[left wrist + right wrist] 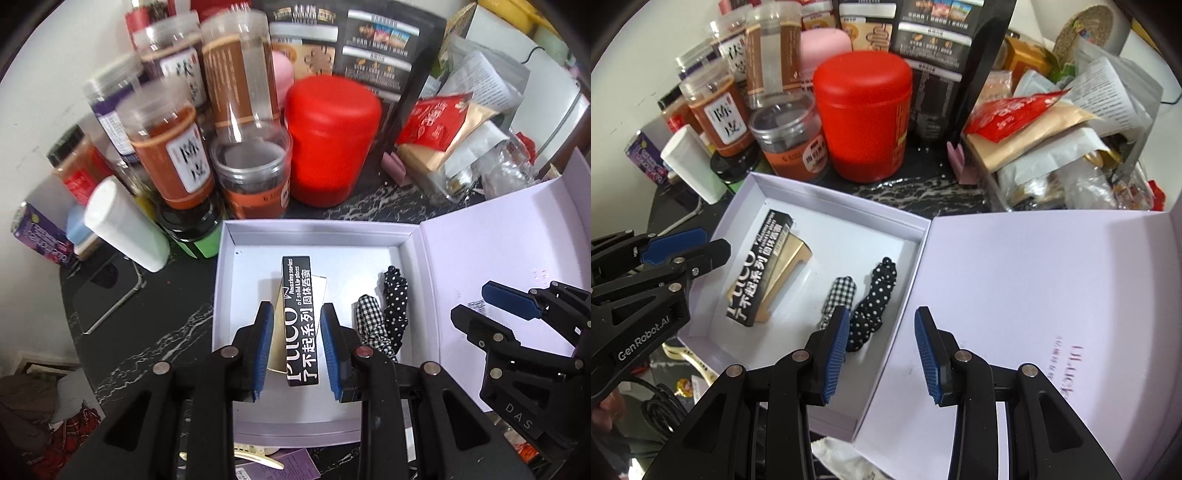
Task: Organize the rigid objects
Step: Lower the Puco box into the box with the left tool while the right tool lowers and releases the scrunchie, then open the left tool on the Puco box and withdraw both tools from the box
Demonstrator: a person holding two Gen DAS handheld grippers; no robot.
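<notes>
An open pale lilac box (314,230) (827,201) lies on the dark marble counter, its lid (1034,280) (517,240) folded out flat to the right. Inside lie a black lip gloss carton (300,317) (761,267) on top of a gold carton (786,266) (277,343), a checked hair clip (838,299) (367,321) and a polka-dot hair clip (871,306) (395,306). My left gripper (297,350) (683,247) is open, its pads either side of the black carton with gaps. My right gripper (881,354) (480,306) is open and empty over the box's right wall.
Behind the box stand a red canister (330,140) (864,114), several clear jars (173,147), a white tube (125,225) and a black pouch (376,48). A heap of packets (1052,129) lies at the back right. A phone (107,291) lies left of the box.
</notes>
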